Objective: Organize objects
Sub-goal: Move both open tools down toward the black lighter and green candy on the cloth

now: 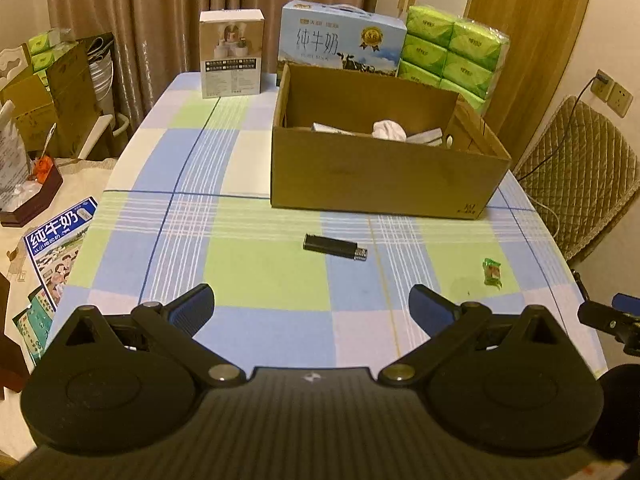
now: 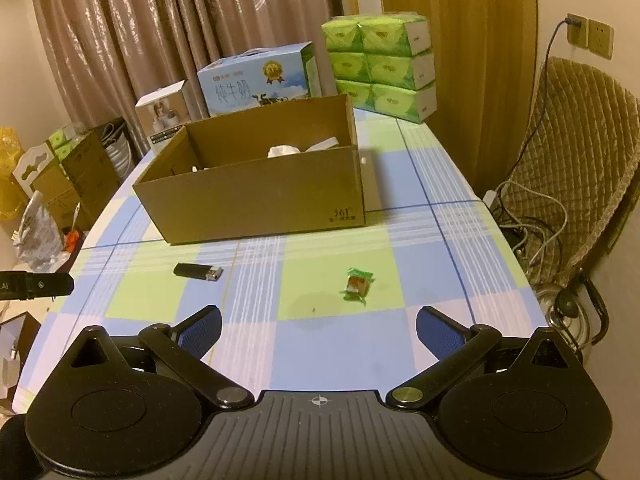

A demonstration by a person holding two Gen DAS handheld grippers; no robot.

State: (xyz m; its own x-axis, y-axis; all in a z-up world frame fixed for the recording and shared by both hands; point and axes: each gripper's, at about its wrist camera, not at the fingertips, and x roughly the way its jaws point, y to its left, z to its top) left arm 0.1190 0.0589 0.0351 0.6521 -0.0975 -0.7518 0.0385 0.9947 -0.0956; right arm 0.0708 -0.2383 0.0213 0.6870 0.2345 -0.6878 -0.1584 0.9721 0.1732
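Fingers of our left gripper (image 1: 312, 304) and right gripper (image 2: 319, 326) gape empty above the tabletop (image 1: 264, 272), lighter (image 1: 335, 248) and candy (image 2: 357, 285) ahead.

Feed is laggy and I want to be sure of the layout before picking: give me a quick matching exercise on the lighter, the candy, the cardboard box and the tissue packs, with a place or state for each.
Things:
1. black lighter
2. green-wrapped candy
3. cardboard box
4. green tissue packs

Places or states:
A. stacked at the table's far corner, behind the box
B. open-topped, with white items inside
C. lying flat on the cloth in front of the box, metal end to the right
D. loose on a green square, right of the lighter

Pairs: 1-C, 2-D, 3-B, 4-A
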